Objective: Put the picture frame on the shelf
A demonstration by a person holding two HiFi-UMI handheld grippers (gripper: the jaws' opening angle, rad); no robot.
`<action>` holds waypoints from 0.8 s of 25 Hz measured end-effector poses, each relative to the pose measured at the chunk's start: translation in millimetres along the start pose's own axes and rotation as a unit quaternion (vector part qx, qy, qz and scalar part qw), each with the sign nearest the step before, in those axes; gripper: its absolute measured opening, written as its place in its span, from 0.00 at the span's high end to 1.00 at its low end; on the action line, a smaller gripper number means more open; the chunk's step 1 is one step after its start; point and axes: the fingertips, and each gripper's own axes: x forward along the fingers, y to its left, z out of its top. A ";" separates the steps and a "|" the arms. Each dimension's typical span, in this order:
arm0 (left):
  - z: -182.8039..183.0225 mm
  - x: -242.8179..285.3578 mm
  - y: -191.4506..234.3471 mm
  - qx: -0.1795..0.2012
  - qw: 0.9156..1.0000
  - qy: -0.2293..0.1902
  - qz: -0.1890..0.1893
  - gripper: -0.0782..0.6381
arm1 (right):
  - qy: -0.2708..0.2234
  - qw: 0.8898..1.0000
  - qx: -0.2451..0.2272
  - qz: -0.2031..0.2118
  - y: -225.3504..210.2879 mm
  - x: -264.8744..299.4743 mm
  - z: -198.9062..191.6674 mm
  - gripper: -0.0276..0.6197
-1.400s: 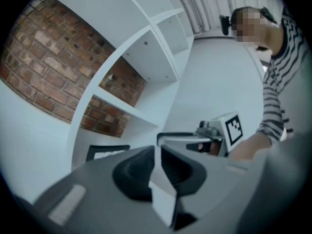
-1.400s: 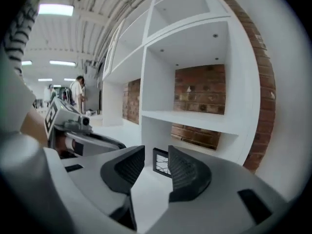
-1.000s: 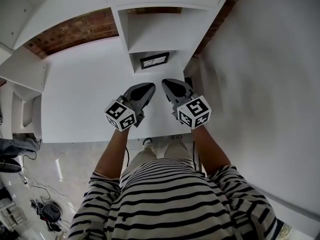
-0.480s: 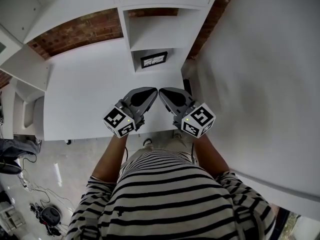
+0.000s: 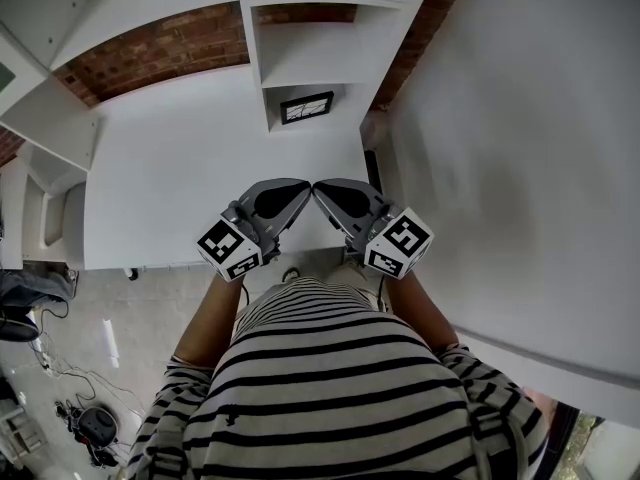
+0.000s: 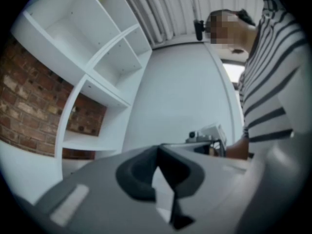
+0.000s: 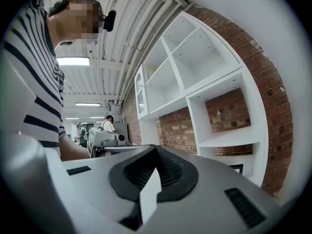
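White table (image 5: 170, 158), white shelf (image 5: 305, 63) standing on its far edge, brick wall (image 5: 160, 53) behind both.

Frame (image 5: 307, 107): dark border, in the shelf's lowest compartment in the narrow middle column, right at the table's far edge. It faces the person and looks upright or close to it. Nothing touches it. The right gripper view catches only a corner of it, low in the same bottom compartment; the compartments above are bare white.

Left gripper (image 5: 303, 188): jaws fully together, pads meeting, nothing between them. The left gripper view confirms this: the dark pads are closed on each other with only table surface beyond.

Right gripper (image 5: 321, 189): same, jaws closed tight and empty. In its own view the pads meet at the tip, with shelf and brick beyond.

Both grippers sit over the table's near edge, toward its right end, well apart from the frame. Their bodies angle inward so the two tips come just beside each other; I can't tell whether they touch. The marker cubes (image 5: 228, 250) hang back past the near edge, over the floor (image 5: 110, 338).

Both point roughly level toward the shelf. Bare forearms run back to a striped shirt (image 5: 340, 388) at the bottom of the head view. Cables lie on the floor at lower left.
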 end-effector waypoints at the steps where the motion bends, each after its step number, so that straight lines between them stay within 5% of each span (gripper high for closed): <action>1: 0.6 -2.2 -1.4 0.001 1.000 0.000 0.000 0.88 | -0.001 1.000 0.002 0.001 2.7 0.3 0.3 0.95; 20: 7.7 -14.8 -7.9 0.008 1.000 -0.004 -0.013 0.88 | 0.006 1.000 -0.002 0.005 14.7 5.1 0.8 0.95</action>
